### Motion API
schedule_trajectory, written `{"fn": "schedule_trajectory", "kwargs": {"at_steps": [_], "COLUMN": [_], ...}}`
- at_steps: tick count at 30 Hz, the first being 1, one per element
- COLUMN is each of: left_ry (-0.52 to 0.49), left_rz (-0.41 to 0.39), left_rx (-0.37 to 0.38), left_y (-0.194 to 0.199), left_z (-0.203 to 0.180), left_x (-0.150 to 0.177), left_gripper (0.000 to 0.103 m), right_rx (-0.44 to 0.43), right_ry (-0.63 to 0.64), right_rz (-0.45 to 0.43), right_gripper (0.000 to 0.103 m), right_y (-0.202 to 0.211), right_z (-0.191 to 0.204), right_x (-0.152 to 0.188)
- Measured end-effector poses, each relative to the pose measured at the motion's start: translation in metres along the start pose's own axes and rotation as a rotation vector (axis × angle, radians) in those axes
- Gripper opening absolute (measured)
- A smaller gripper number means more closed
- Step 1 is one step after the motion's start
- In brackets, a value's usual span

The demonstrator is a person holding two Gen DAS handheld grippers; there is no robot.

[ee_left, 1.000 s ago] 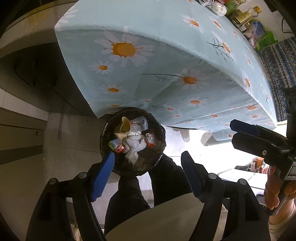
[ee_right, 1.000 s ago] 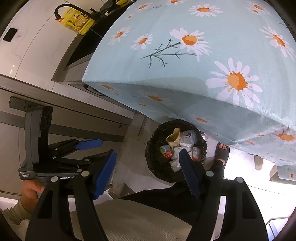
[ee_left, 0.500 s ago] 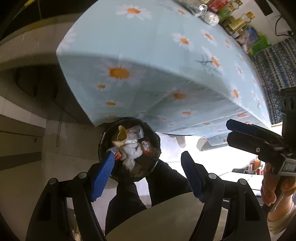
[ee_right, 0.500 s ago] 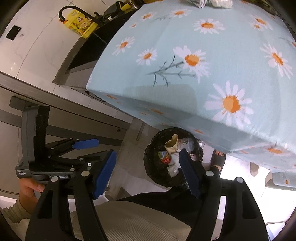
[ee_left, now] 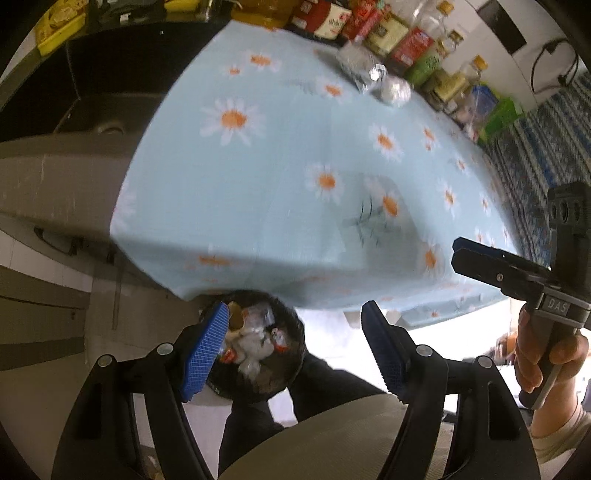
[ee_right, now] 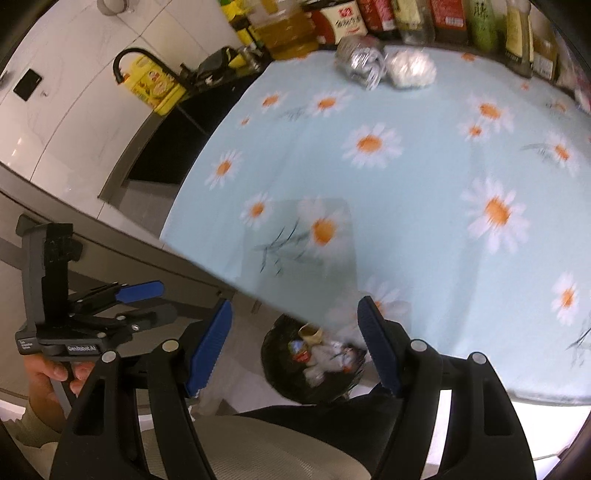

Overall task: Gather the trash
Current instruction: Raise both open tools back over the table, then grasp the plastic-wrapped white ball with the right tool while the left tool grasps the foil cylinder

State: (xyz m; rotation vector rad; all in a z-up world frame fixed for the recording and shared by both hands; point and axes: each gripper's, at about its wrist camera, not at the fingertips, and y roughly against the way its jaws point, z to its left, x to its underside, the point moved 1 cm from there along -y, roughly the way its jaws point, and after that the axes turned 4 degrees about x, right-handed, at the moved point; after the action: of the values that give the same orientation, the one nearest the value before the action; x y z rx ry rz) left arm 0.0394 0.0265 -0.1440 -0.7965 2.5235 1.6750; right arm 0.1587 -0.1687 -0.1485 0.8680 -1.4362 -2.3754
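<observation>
A black-lined trash bin [ee_left: 258,354] full of wrappers and tissue stands on the floor under the table's near corner; it also shows in the right wrist view [ee_right: 314,362]. Two crumpled foil balls [ee_left: 373,77] lie at the far side of the daisy tablecloth [ee_left: 295,192], also seen in the right wrist view [ee_right: 384,66]. My left gripper [ee_left: 295,350] is open and empty above the bin. My right gripper [ee_right: 291,343] is open and empty, held above the table's near edge. Each gripper shows in the other's view, the right one [ee_left: 517,273] and the left one [ee_right: 110,306].
Bottles, jars and packets [ee_right: 406,18] line the table's far edge. A dark counter with a yellow oil jug [ee_right: 151,85] stands to the left. A patterned blue rug [ee_left: 546,147] lies at the right. My legs and a chair seat fill the bottom.
Both grippers have tilted up and risen from the bin toward the tabletop. The foil balls and bottles have come into view. Both jaws stay open.
</observation>
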Motion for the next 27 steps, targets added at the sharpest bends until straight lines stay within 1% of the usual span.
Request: {"fn": "schedule_trajectory", "kwargs": {"at_steps": [2,5,8,12,18,23,27], "left_ry": [-0.001,-0.003,-0.002,0.010,0.056,0.090,0.117], "left_rz": [-0.017,-0.038,-0.054,-0.080,-0.119,-0.140,-0.146], "left_rx": [-0.004,-0.009,-0.015,-0.027,-0.056,-0.090,-0.112], "left_y": [0.001,0.000,-0.002,-0.003,-0.006,-0.011,-0.017], "left_z": [-0.005,-0.013,-0.022,-0.031,-0.045,-0.055,-0.063], "left_x": [-0.011,-0.029,-0.043,-0.062,-0.096,-0.117,-0.130], "left_gripper": [0.072,0.072,0.072,0.072,0.072,0.072,0.072], "right_rx": [0.012,0.031,0.044,0.052,0.046,0.065,0.060], "right_ry": [0.003,0.013,0.025,0.045,0.101,0.156,0.164], "right_rz": [-0.016,-0.038,-0.059,-0.055,-0.046,-0.035,-0.019], "right_gripper": [0.070,0.074,0.074,0.074,0.074,0.077,0.077], "right_y": [0.004,0.009,0.011,0.009,-0.001,-0.017,-0.032], "right_z": [-0.009,-0.023,-0.036,-0.055,-0.077,-0.094,-0.112], "right_x": [-0.013,-0.034,-0.055,-0.082,-0.127,-0.166,-0.195]}}
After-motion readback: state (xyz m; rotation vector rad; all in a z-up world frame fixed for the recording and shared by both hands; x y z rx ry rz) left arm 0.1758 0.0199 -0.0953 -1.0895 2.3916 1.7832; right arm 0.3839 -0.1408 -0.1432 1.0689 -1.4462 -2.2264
